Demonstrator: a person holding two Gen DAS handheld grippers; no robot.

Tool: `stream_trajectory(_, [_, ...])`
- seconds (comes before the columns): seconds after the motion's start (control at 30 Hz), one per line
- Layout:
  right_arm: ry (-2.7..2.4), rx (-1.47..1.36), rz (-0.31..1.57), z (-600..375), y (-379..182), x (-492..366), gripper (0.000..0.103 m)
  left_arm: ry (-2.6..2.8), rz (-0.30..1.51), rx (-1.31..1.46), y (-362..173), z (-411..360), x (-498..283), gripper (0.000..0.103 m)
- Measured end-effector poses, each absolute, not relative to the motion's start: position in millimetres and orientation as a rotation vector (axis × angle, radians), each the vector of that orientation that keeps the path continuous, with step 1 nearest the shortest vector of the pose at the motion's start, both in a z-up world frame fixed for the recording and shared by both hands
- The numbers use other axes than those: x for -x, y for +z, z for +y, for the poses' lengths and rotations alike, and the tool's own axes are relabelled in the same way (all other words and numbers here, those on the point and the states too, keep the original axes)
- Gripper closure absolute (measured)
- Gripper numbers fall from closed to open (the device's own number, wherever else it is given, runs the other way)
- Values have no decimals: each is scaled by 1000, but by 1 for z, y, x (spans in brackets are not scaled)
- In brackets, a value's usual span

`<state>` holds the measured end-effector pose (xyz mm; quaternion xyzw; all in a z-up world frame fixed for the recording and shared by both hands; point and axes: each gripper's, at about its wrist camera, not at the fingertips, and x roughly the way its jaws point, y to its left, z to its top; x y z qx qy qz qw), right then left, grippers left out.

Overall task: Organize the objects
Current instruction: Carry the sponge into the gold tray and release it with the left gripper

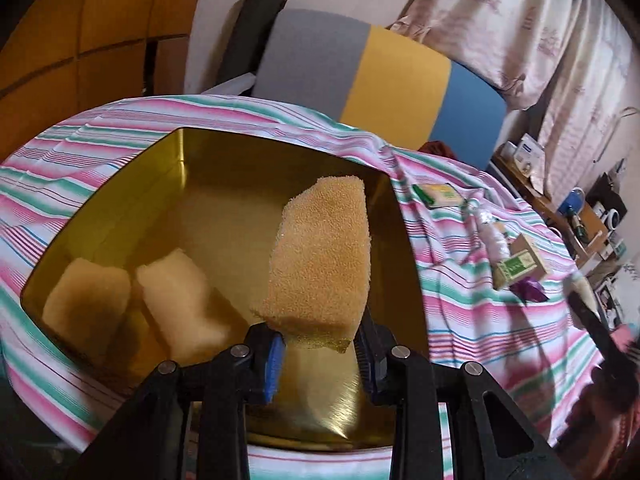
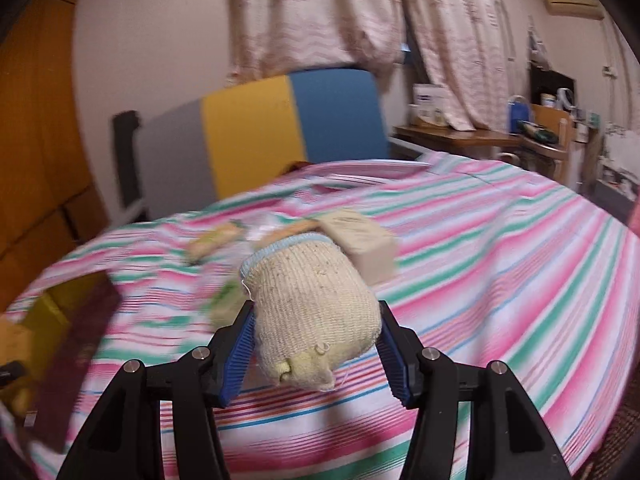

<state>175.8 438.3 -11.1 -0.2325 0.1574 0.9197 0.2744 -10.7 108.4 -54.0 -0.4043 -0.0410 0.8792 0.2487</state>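
The left claw (image 1: pixel 320 344) is clamped on a sponge (image 1: pixel 324 260). The sponge sticks out straight ahead of the claw, long way pointing forward, and it hangs over the gold tin (image 1: pixel 224 148). The tin sits right under and in front of this claw. Down in the tin, ahead and to the left of the claw, lie two more sponges (image 1: pixel 132 300), side by side. So the left claw is the nearer one to the tin, and I think letting go would drop the sponge in beside the others.

The right claw (image 2: pixel 316 354) is clamped on a knit sock (image 2: pixel 316 304), rolled up like a ball. The sock pokes forward from the claw, blue cuff at the far end. It is held up above the striped cloth (image 2: pixel 500 260). The tin lies low and far to the left of this claw, so the sock would need to go left to reach it.

Just past the sock, a small box (image 2: pixel 368 248) and a packet (image 2: pixel 212 240) lie on the cloth. They look blurry.
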Motion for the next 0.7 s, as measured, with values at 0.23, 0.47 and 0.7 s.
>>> stream_trajectory(0.23, [2671,633,452,373,8,-158,46,2416,-122,1152,-61,99,28,67])
stream_trajectory(0.47, [2829,709,408,319,12,-144,46,2425,-364,1075,-49,67,19,8])
stream_trajectory(0.7, [2923,843,379,279,1,-129,46,2501,-563,1100,-34,31,23,2])
